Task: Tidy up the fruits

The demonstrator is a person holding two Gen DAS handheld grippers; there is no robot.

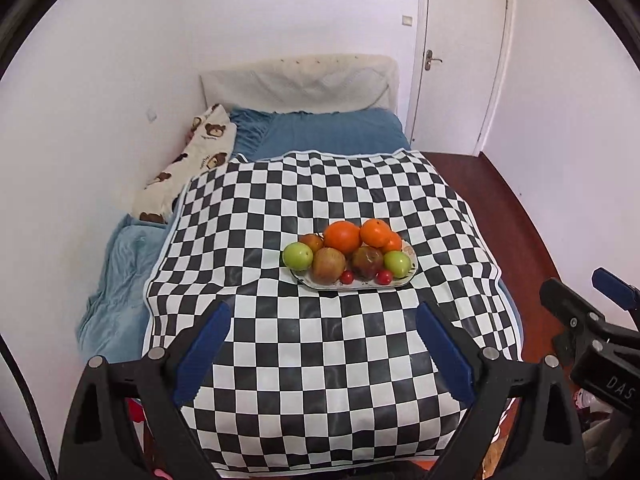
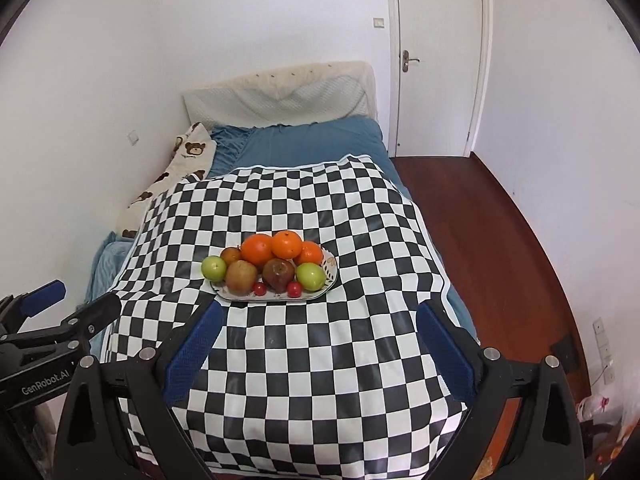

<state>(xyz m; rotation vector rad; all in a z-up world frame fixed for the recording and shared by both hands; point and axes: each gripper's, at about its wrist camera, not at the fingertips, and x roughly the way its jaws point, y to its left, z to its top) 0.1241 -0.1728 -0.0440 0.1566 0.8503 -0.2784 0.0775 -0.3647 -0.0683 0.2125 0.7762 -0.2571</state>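
Observation:
A white oval plate (image 1: 412, 270) (image 2: 330, 276) sits on a black-and-white checkered cloth (image 1: 320, 360) (image 2: 320, 360). On it lie three oranges (image 1: 342, 236) (image 2: 258, 249), two green apples (image 1: 298, 256) (image 2: 214, 268), brownish-red apples (image 1: 328, 266) (image 2: 241, 277) and two small red tomatoes (image 1: 347, 277) (image 2: 260, 289). My left gripper (image 1: 323, 316) is open and empty, well short of the plate. My right gripper (image 2: 320, 316) is open and empty, also short of the plate. Each gripper shows at the edge of the other's view.
The cloth covers a bed with a blue sheet (image 1: 332, 132) and a bear-print pillow (image 1: 192, 160) along the left wall. A padded headboard (image 1: 300, 80) stands behind. A wooden floor (image 2: 500, 240) and a white door (image 2: 436, 60) lie to the right.

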